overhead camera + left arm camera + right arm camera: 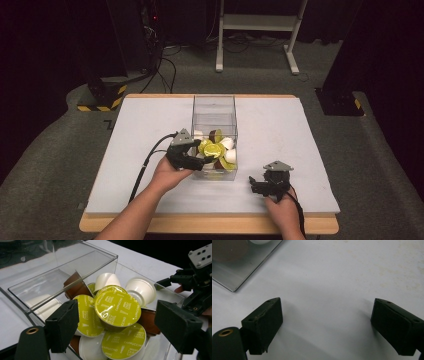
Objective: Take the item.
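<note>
Counter [280, 150]: pale sheet over wood edge; carries all below.

Clear box [214, 107]: open-topped, mid-counter; landmark for the rest.

Capsule pile [110, 322]: inside box, heaped at its near end. Approx. three yellow-green "Cappuccino" lids, several white bodies, some brown; exact count unclear, lower ones hidden.

Top capsule [117, 307]: yellow-green lid, tilted, highest in pile, lid facing the left tool.

Left tool [200, 159]: at box's near-left wall, tips over the rim. Jaws wide apart, straddling top capsule [212, 149], pads not touching it; nothing gripped.

Right tool [325, 326]: right of box, well apart, over bare counter [337, 277]. Jaws spread, empty.

Step in hand, prob.: pick top capsule. Advice: lower until pads sit below lid rim, centre capsule betw. pads, keep clear of box wall, close gently; foil lid dents easily.
</note>
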`<state>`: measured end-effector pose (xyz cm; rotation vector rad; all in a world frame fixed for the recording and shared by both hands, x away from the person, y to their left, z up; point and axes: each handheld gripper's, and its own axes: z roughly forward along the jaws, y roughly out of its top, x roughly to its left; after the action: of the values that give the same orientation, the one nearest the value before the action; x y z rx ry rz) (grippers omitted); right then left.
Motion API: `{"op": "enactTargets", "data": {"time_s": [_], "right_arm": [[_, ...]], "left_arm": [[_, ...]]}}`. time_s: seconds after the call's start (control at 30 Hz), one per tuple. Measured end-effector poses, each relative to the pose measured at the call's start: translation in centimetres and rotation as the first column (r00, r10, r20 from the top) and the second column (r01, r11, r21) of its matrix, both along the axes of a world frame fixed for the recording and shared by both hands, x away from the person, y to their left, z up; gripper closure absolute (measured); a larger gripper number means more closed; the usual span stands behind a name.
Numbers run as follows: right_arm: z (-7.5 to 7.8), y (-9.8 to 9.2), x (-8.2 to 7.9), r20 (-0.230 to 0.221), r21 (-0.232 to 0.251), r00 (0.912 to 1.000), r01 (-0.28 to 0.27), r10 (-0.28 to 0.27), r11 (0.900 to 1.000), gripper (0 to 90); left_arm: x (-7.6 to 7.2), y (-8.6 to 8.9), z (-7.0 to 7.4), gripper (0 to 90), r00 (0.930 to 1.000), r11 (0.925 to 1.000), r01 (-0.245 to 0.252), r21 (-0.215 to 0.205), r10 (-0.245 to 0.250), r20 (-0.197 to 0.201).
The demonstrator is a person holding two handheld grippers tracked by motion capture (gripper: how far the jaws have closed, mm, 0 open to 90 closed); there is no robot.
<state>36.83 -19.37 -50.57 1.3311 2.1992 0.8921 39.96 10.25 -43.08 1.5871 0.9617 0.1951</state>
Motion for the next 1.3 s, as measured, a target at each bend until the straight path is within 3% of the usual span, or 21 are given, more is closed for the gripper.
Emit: {"op": "enactTargets", "data": {"time_s": [0.33,0.47,0.7,0.93,1.3], "right_arm": [[0.0,0.0,0.0,0.000,0.000,1.0000,0.000,0.000,1.000,10.5],[0.0,0.0,0.0,0.000,-0.001,1.0000,0.000,0.000,1.000,10.5],[0.0,0.0,0.0,0.000,0.000,1.0000,0.000,0.000,1.000,10.5],[0.0,0.0,0.0,0.000,0.000,1.0000,-0.001,0.001,1.000,10.5],[0.0,0.0,0.0,0.000,0.000,1.0000,-0.001,0.001,1.000,10.6]], "left_arm": [[0.6,-1.1,-0.1,23.7,1.0000,0.9998,0.009,0.018,-0.009,-0.003],[0.9,-1.4,-0.3,24.5,1.0000,0.9986,0.007,0.053,-0.007,0.006],[1.1,-1.7,-0.7,25.6,1.0000,0.9968,0.003,0.080,-0.003,-0.001],[1.0,-2.1,-0.8,25.7,0.9999,0.9968,0.009,0.080,-0.008,-0.007],[0.6,-2.5,-1.0,28.2,0.9997,0.9937,0.004,0.112,-0.006,0.023]]}}
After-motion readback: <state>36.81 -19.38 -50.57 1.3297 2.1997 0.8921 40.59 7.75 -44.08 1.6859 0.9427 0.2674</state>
